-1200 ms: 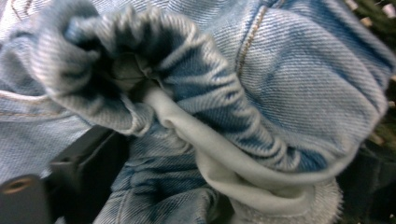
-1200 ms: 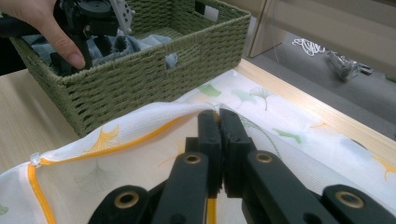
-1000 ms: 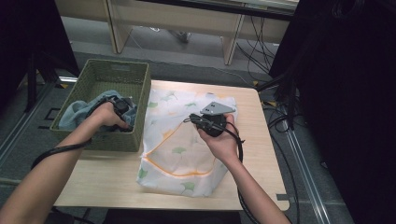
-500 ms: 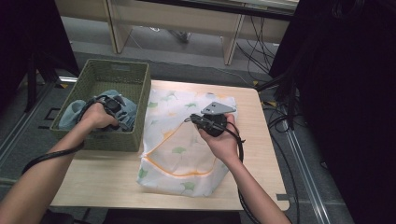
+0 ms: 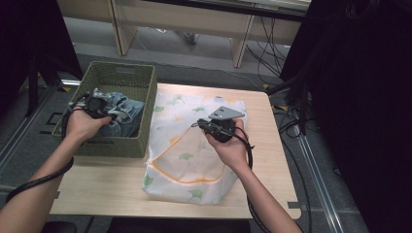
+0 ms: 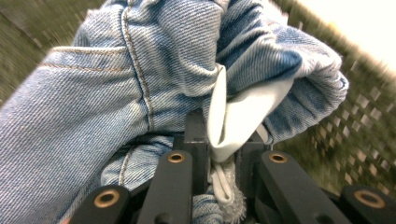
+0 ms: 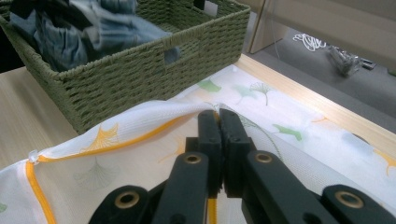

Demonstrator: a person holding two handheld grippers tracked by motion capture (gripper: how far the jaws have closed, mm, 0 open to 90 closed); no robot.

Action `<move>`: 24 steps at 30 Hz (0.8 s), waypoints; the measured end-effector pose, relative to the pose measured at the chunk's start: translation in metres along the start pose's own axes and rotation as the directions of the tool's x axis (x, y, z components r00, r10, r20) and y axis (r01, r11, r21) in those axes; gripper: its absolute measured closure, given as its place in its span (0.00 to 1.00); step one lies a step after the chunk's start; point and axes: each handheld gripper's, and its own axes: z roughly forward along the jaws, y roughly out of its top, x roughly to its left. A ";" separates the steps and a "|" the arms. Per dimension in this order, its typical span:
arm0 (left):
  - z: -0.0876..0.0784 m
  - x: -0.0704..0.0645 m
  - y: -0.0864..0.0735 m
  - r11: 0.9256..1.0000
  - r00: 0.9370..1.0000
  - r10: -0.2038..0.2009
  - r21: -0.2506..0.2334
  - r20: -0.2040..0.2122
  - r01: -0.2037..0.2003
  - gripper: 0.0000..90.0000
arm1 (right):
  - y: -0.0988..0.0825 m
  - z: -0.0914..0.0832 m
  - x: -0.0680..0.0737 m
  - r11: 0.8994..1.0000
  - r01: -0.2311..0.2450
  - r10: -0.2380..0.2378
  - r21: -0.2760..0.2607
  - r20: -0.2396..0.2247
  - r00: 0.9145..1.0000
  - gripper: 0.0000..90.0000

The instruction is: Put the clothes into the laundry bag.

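So here's where I'm at: my left gripper [image 5: 99, 108] is down in the green woven basket [image 5: 119, 77] and its jaws have just been closing on the denim jeans [image 5: 121, 114], with denim and a bit of white lining pinched between them. From the high view that's just a blue lump under my hand. The left gripper view is where the good stuff is: the orange stitching, a seam, and the white pocket lining [image 6: 243, 116] squeezed right between the jaws, with blurry basket weave behind it.

My right gripper [image 5: 206, 127] is clenched tight on the edge of the mesh laundry bag [image 5: 187, 160], right at its orange trim. In the right gripper view the bag's edge [image 7: 140, 126] is lifted a little off the table in a tent shape, which the high view doesn't give away at all; there it looks flat. That view also shows the basket's handle cutout in the side wall and the jeans [image 7: 70, 32] piled inside.

The high view is the one that gives the layout: basket at the left end of the wooden table [image 5: 272, 145], bag spread just beside it, touching its side.

Count: one basket, one pair of jeans, one leaf-print bag, two grippers.
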 end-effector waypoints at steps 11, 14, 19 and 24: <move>-0.022 -0.003 -0.002 0.969 0.999 -0.025 -0.245 -0.048 0.012 0.88 | -0.001 0.000 0.000 1.000 0.000 0.000 -0.005 0.000 1.000 1.00; -0.027 -0.004 -0.003 0.955 0.998 -0.028 -0.295 -0.054 0.011 0.88 | -0.001 0.000 0.000 1.000 0.000 0.000 -0.005 0.000 1.000 1.00; -0.038 -0.005 -0.002 0.930 0.998 -0.030 -0.367 -0.060 0.006 0.88 | -0.001 0.000 0.000 1.000 -0.003 0.003 -0.003 0.002 1.000 1.00; -0.049 -0.007 0.001 0.906 0.997 -0.034 -0.422 -0.070 0.001 0.89 | -0.001 0.000 0.000 1.000 -0.003 0.003 -0.003 0.000 1.000 1.00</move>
